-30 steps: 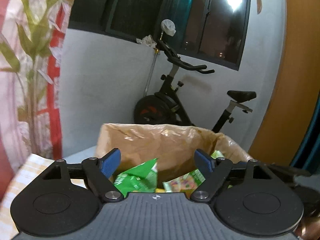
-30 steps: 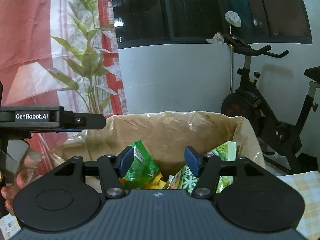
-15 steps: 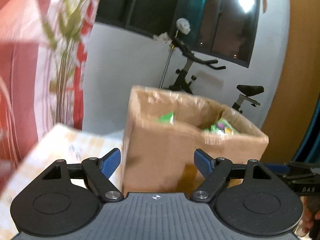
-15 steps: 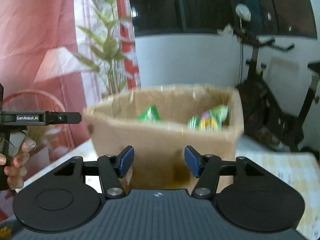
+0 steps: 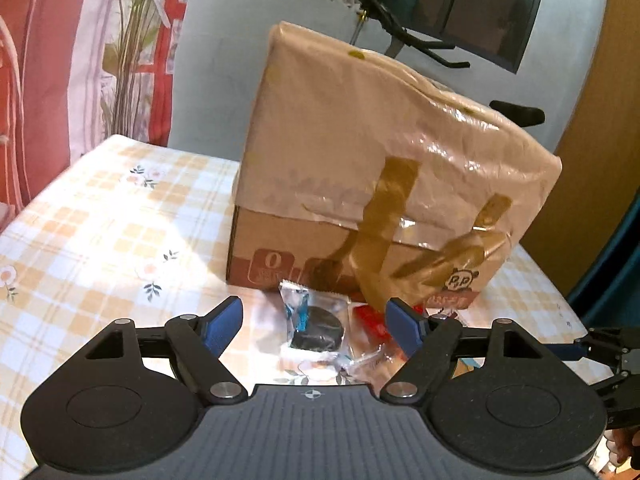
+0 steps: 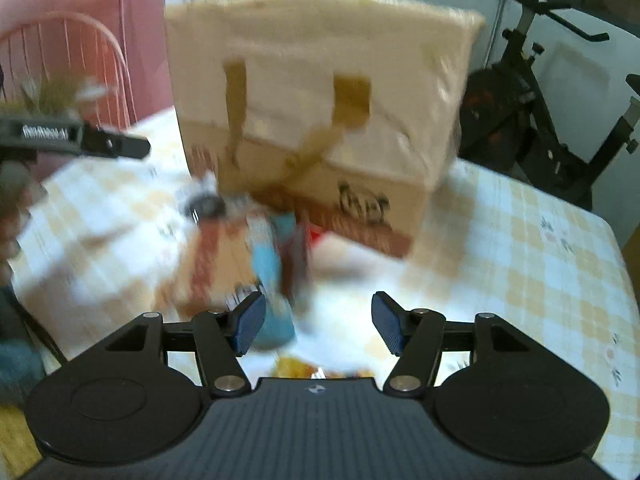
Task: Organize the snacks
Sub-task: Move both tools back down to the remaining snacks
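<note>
A cardboard box (image 5: pixel 384 148) wrapped in tan plastic and brown tape stands on the checked tablecloth (image 5: pixel 100 216); it also shows in the right wrist view (image 6: pixel 320 112). Loose snacks lie in front of it: a clear packet with a dark round cookie (image 5: pixel 316 324) and a red packet (image 5: pixel 370 320). My left gripper (image 5: pixel 314 320) is open and empty just above them. My right gripper (image 6: pixel 318 324) is open and empty; in its blurred view a blue packet (image 6: pixel 268 268) and other wrappers lie ahead of its fingers.
An exercise bike (image 6: pixel 532 108) stands behind the table at the right. A red floral curtain (image 5: pixel 60 60) hangs at the left. The other gripper's arm shows at the left edge of the right wrist view (image 6: pixel 76 140).
Both grippers have dropped from above the box's open top to table level in front of it. The snacks inside the box are out of sight; the loose packets on the table have come into view.
</note>
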Available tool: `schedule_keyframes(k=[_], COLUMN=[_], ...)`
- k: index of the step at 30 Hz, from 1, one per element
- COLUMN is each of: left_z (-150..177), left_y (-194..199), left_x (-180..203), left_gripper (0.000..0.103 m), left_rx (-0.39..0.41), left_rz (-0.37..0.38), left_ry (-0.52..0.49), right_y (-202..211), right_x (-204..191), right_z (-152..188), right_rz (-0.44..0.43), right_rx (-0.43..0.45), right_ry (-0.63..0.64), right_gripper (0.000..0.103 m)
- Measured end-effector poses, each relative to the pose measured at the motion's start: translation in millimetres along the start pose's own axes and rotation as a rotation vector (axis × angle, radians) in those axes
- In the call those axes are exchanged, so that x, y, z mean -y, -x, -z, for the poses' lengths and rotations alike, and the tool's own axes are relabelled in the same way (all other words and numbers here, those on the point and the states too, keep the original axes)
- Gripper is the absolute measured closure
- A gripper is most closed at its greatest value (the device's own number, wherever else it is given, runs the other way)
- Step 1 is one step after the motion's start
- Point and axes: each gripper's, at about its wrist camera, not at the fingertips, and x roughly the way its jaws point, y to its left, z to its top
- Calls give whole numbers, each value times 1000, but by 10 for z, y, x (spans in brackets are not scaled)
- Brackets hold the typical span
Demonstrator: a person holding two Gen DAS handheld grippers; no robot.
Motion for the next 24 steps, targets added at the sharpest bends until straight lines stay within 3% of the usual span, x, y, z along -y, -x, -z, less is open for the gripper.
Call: schedule_keyframes(k=[7,13,19,24], left_z=[59,99,121,138], left_y=[4,3,-11,-26], left_x=[-7,20,35,33], left_gripper=[23,23,23,23], left_rx=[-10,-24,-32,-39], left_rz=[-8,-11,-8,-9], left_ry=[3,7,1,-7], right_y=[-83,-120,-206,-292], right_x=[85,19,4,68], right_z=[207,290,269,250], right_rz=[31,24,57,20], right_rx=[-137,-204,-167,-125], right_ry=[74,162,178,99], right_gripper=[37,32,30,36])
